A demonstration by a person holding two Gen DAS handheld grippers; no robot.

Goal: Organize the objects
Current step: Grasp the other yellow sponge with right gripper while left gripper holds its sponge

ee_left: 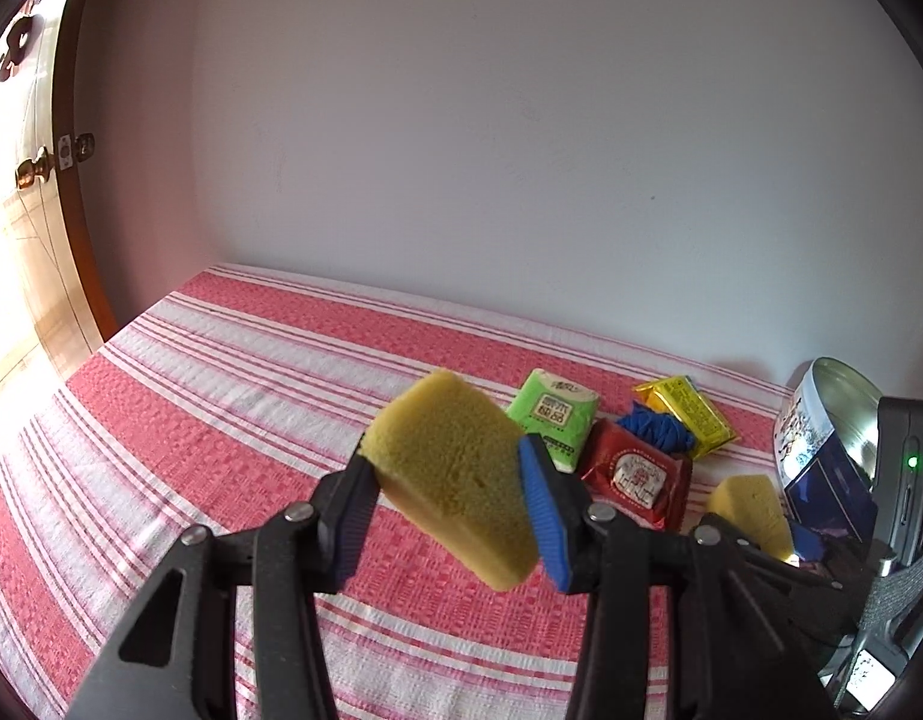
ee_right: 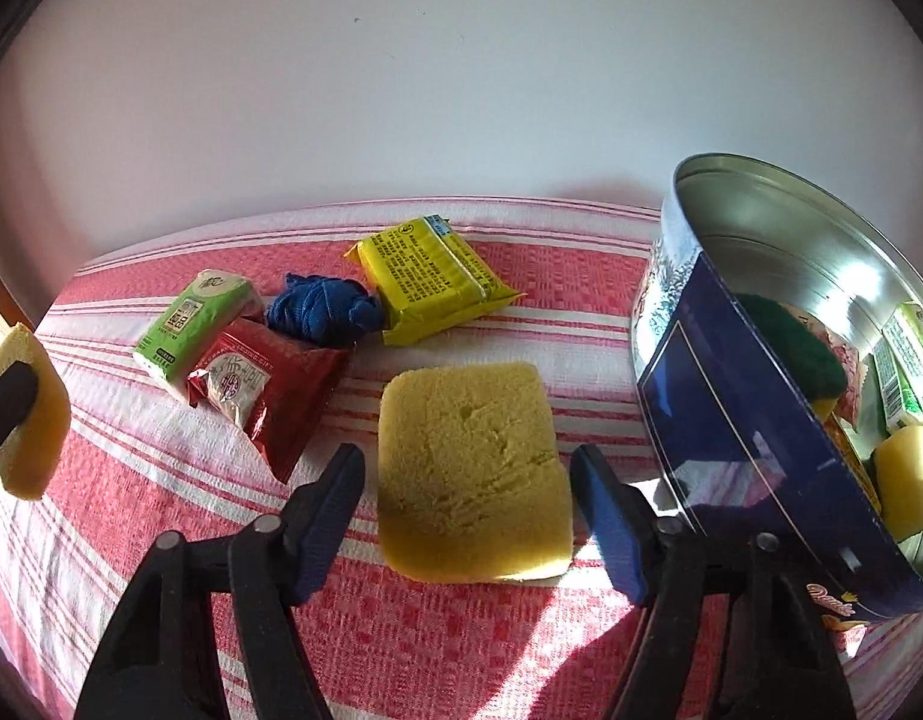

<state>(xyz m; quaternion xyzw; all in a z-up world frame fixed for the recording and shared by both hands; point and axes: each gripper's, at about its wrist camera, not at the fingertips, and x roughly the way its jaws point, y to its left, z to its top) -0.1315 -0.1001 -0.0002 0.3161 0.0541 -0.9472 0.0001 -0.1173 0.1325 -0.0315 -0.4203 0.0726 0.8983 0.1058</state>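
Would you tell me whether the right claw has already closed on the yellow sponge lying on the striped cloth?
No, the right claw is open, its blue pads standing apart on either side of the flat yellow sponge.

Little of it reads clearly to me. The green packet (ee_left: 554, 420) carries a framed label of Chinese characters, the red packet (ee_right: 263, 387) a round Chinese emblem, the yellow packet (ee_right: 428, 276) dense fine print, all too small. On the tin (ee_right: 743, 420), gold script, partly cut off.
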